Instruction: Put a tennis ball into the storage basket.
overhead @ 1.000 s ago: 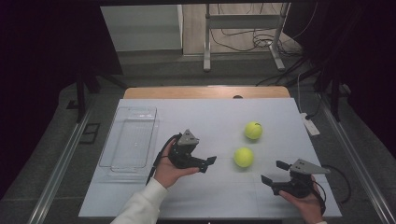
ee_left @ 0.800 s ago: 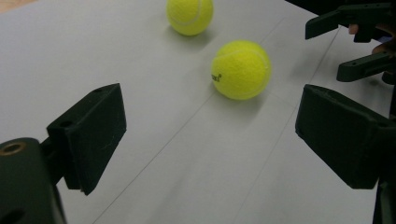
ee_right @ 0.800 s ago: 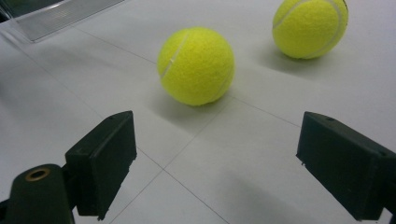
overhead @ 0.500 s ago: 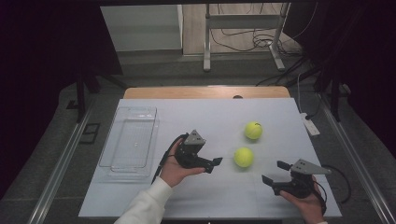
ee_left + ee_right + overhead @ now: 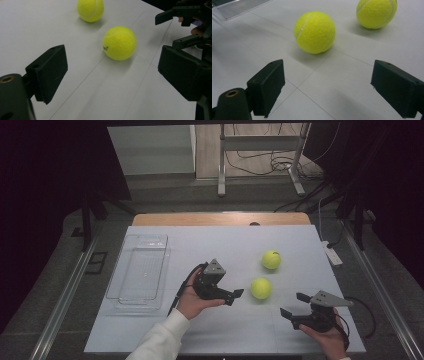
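as the left gripper [image 5: 234, 294] slid rightward across the white table [image 5: 300, 335] over the last second, it closed most of the gap to the nearer tennis ball [image 5: 261, 288] — its tips now sat just beside that ball, not touching. its jaws were spread wide with nothing between them, and in the left gripper view the nearer ball [image 5: 119, 43] lay ahead, framed between the two black jaws. the second tennis ball [image 5: 271, 259] rested a little farther back on the table, apart from the first, and neither ball had shifted. the right gripper [image 5: 295, 305] had stayed put near the table's front right, also gaping and empty, aimed toward the same nearer ball [image 5: 314, 32] from the other side. a clear plastic tray [image 5: 125, 295] sat empty at the left of the table, well apart from both balls. judging from this approach, the left hand was lining up a grasp on the nearer ball — it would likely need to advance a touch more before clamping, with the tray the probable destination.
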`<state>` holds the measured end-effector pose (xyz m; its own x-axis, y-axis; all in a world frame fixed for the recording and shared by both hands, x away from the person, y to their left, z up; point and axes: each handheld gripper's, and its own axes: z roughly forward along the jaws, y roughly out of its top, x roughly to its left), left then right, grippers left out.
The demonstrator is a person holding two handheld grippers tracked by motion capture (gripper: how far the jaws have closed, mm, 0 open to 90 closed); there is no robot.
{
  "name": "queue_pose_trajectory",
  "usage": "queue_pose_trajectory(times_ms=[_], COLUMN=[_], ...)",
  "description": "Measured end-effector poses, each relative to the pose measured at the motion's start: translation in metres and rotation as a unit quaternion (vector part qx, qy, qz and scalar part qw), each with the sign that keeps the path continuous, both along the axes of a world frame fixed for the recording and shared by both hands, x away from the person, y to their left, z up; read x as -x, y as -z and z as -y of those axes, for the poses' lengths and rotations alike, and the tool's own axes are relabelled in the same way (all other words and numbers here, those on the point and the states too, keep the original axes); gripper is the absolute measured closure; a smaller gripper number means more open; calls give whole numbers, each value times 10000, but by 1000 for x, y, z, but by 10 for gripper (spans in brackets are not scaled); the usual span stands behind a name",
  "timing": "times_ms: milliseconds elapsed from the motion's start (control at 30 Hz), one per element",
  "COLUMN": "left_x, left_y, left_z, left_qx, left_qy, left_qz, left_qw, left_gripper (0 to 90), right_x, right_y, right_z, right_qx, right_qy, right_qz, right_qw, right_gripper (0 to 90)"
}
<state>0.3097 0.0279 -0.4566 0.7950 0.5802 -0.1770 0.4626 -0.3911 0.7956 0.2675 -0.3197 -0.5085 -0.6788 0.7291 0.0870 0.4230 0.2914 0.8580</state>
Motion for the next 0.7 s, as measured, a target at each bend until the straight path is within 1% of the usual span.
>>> queue_pose_trajectory(times_ms=[700], left_x=[-5], left_y=[0], left_z=[16], left_qx=[-22], left_qy=[68], left_qz=[-53], left_qw=[10000], left_gripper=[99], right_x=[0], right_y=[1], right_z=[-1], right_qx=[36], right_qy=[-45], right_qz=[-11], right_qw=[10000], right_gripper=[121])
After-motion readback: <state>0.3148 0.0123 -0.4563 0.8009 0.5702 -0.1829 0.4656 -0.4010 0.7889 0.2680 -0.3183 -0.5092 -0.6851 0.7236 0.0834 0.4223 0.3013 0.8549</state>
